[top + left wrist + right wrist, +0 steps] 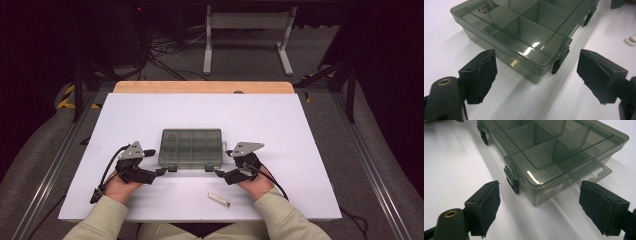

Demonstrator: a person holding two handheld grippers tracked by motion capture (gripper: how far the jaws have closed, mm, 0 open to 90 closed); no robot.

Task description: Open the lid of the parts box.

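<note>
Grippers, left [161, 171] at eight o'clock and right [218, 173] at four, both gaping empty, I'm lining up on the box [190, 148] latches [560, 60], needing squeezes next.

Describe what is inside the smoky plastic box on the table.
Through the closed clear lid, the box shows dividers forming compartments, and those in sight look empty. Glare and the dark tint hide some of the floor, so small items cannot be ruled out.

Box [191, 148]: smoky clear plastic, glossy lid. Gripper pads [485, 75]: matt black rubber, rough edges. Table [150, 112]: smooth matt white, wooden far edge.
</note>
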